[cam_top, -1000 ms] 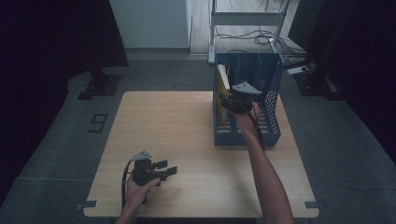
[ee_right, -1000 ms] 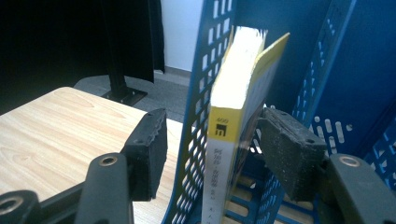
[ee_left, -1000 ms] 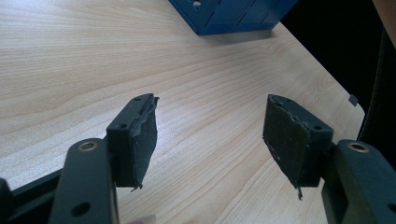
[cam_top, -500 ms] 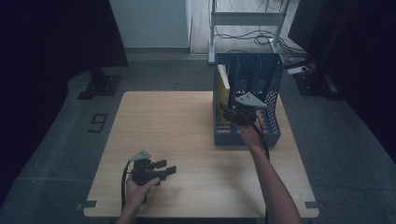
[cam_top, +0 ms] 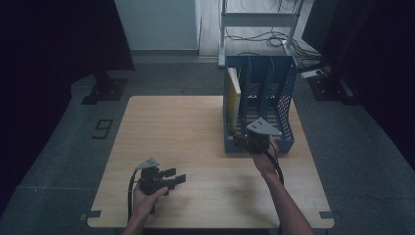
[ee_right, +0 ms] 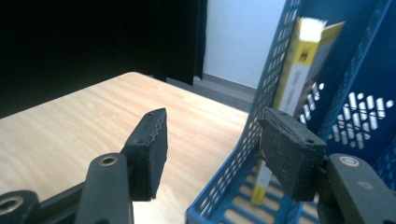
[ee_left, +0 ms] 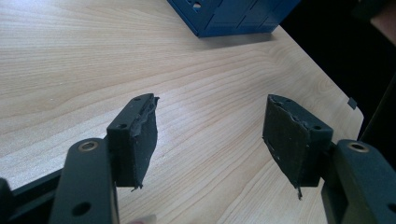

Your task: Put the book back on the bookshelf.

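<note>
file rack (cam_top: 284,93): showing deep blue, its walls punched with a grid of small slots
book (cam_top: 234,84): showing a yellow cover, white page edges, dark print on the spine
counter (cam_top: 171,127): showing pale wood with fine wavy grain
left gripper (cam_top: 177,177): showing black, with a grey plate on top
right gripper (ee_right: 210,140): showing black, rough-textured pads
floor (cam_top: 58,147): showing speckled grey
</note>
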Demonstrator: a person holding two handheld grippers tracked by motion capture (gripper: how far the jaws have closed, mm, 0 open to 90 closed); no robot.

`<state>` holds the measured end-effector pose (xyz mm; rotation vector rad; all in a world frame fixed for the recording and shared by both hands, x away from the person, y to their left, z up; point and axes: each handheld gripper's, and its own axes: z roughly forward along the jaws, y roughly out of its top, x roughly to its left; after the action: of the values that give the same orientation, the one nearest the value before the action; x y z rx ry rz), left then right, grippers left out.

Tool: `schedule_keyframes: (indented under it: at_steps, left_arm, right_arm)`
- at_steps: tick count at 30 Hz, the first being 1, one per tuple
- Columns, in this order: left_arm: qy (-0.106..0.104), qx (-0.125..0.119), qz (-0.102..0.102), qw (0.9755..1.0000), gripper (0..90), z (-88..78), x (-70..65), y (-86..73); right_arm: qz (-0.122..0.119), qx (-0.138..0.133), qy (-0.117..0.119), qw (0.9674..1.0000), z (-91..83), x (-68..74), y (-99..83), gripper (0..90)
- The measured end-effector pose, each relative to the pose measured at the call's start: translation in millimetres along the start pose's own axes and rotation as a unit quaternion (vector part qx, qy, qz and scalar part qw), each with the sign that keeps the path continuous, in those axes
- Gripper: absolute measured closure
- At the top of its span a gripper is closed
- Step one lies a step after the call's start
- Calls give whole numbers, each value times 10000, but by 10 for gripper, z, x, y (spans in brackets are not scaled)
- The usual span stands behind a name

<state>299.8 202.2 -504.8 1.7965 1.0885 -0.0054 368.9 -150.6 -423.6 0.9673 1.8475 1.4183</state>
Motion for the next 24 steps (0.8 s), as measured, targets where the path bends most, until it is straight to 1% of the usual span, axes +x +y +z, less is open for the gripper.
schedule_keyframes:
  at_steps: [1, 4, 5, 6, 8, 10, 13, 14, 15, 16, 17, 18, 19, 20, 22, 24]
  left_arm:
    - [15, 5, 6, 10000, 352, -2, 5, -1]
    - [51, 8, 11, 10000, 352, -6, 14, -3]
    - [57, 11, 7, 10000, 352, -9, 16, -3]
    - [68, 5, 3, 10000, 352, -10, 19, -3]
    - [75, 3, -10, 10000, 352, -10, 23, -4]
    - [48, 7, -35, 10000, 352, -9, 23, -5]
    - [-54, 6, -47, 10000, 352, -20, 0, 0]
    - [-126, -2, -52, 9999, 351, -25, -18, 6]
    - [-126, -2, -52, 9999, 350, -25, -18, 6]
    - [-140, -5, -55, 9999, 350, -26, -24, 7]
    - [-135, 8, -49, 9999, 351, -26, -28, 8]
    - [-124, 21, -45, 9999, 350, -20, -29, 5]
    - [-116, 30, -44, 9999, 350, -17, -28, 3]
    - [-102, 42, -45, 9999, 350, -12, -26, -1]
    - [-48, 65, -32, 10000, 350, 1, -22, -7]
    - [7, 89, -10, 10000, 350, 8, -18, -11]
  right_arm:
    - [-5, -10, -7, 10000, -32, 18, -35, 406]
    - [110, -53, 33, 9999, -131, 55, -152, 406]
    - [103, -31, 40, 9999, -155, 64, -184, 404]
    - [102, -12, 7, 9999, -236, 82, -284, 403]
    - [141, -12, 29, 9999, -265, 81, -319, 402]
    - [221, 1, 48, 9997, -351, 80, -430, 401]
    - [250, 71, 18, 9997, -465, 65, -578, 400]
    - [304, 176, -4, 9994, -551, 38, -713, 400]
    - [304, 176, -4, 9994, -551, 38, -713, 400]
    - [309, 216, -21, 9993, -577, 30, -757, 400]
    - [293, 278, -51, 9992, -606, 17, -814, 400]
    - [313, 370, -105, 9988, -664, -18, -937, 400]
    - [313, 370, -105, 9988, -664, -18, -937, 400]
    - [359, 388, -114, 9985, -679, -30, -975, 400]
    - [489, 476, -126, 9976, -702, -71, -1081, 400]
    - [532, 610, -127, 9966, -688, -96, -1151, 399]
